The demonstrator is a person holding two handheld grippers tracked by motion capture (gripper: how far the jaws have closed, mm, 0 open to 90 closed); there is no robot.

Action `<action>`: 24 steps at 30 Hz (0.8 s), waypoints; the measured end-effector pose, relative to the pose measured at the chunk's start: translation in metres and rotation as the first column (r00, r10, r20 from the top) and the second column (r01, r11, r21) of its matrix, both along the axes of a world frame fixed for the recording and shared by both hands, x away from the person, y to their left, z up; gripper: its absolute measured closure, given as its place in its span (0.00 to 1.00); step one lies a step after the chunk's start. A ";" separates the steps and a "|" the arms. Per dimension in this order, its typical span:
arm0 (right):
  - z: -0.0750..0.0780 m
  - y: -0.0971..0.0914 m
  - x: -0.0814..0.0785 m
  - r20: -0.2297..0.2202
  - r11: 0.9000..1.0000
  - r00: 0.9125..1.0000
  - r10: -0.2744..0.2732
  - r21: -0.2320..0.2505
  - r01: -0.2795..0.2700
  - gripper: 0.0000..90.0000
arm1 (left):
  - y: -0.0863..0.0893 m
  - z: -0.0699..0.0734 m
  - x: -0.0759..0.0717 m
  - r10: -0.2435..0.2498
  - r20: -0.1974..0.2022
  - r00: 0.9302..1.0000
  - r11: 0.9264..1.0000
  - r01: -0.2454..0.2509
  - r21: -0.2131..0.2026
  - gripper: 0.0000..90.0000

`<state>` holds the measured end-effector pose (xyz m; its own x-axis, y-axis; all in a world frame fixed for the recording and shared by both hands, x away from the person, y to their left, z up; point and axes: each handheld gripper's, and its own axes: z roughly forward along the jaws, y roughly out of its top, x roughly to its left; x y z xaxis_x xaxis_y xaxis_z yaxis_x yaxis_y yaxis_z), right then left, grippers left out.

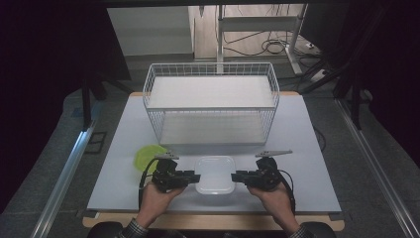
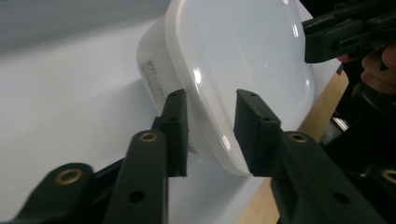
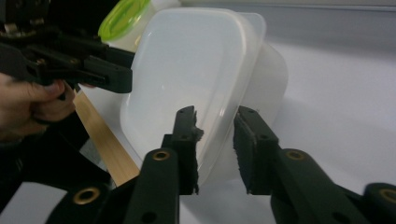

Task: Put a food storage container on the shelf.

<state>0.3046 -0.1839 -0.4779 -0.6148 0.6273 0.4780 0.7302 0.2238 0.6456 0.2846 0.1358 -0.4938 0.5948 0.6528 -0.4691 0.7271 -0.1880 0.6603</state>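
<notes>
A white, rounded-square plastic container (image 1: 215, 174) with a translucent lid sits near the front edge of the white table. My left gripper (image 1: 197, 177) comes at it from the left and my right gripper (image 1: 234, 177) from the right, each held in a hand. In the left gripper view the jaws (image 2: 210, 133) straddle the container's (image 2: 243, 56) rim, one pad under the rim and one on the lid. The right gripper view has its jaws (image 3: 215, 149) clamped the same way on the opposite edge of the container (image 3: 187, 70).
A round tub with a lime-green lid (image 1: 148, 156) stands just left of and behind the left gripper. A white wire basket (image 1: 211, 99) with a shelf stands at the back middle of the table (image 1: 307, 148). The wooden front edge lies close below the container.
</notes>
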 end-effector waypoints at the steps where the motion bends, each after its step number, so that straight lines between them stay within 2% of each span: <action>1: 0.000 -0.001 0.000 -0.001 1.000 1.000 -0.011 0.013 0.011 0.82 | 0.000 0.001 -0.001 0.007 0.008 1.000 1.000 -0.007 -0.003 0.76; 4: -0.001 -0.005 0.001 0.007 0.999 0.999 -0.040 0.030 0.040 0.88 | -0.001 0.002 -0.003 0.025 0.028 0.999 1.000 -0.025 -0.005 0.86; 5: -0.001 -0.005 0.001 0.028 0.999 0.999 -0.044 0.014 0.043 0.88 | -0.002 0.002 -0.002 0.033 0.027 0.999 0.999 -0.033 -0.008 0.86; 7: -0.001 -0.005 0.000 0.039 0.999 0.998 -0.049 0.013 0.048 0.88 | -0.001 0.001 -0.001 0.042 0.028 0.999 0.999 -0.041 -0.014 0.87; 13: 0.002 0.000 -0.004 0.121 0.998 0.991 -0.053 -0.020 0.056 0.88 | -0.003 -0.001 -0.003 0.067 0.056 0.996 0.998 -0.067 -0.008 0.87; 21: 0.009 -0.001 -0.004 0.165 0.998 0.985 -0.057 0.007 0.056 0.88 | -0.001 0.012 -0.002 0.078 0.120 0.990 0.997 -0.076 -0.018 0.87; 24: 0.018 0.001 -0.002 0.202 0.999 0.978 -0.051 0.015 0.049 0.88 | 0.000 0.018 -0.001 0.082 0.142 0.986 0.997 -0.080 -0.024 0.87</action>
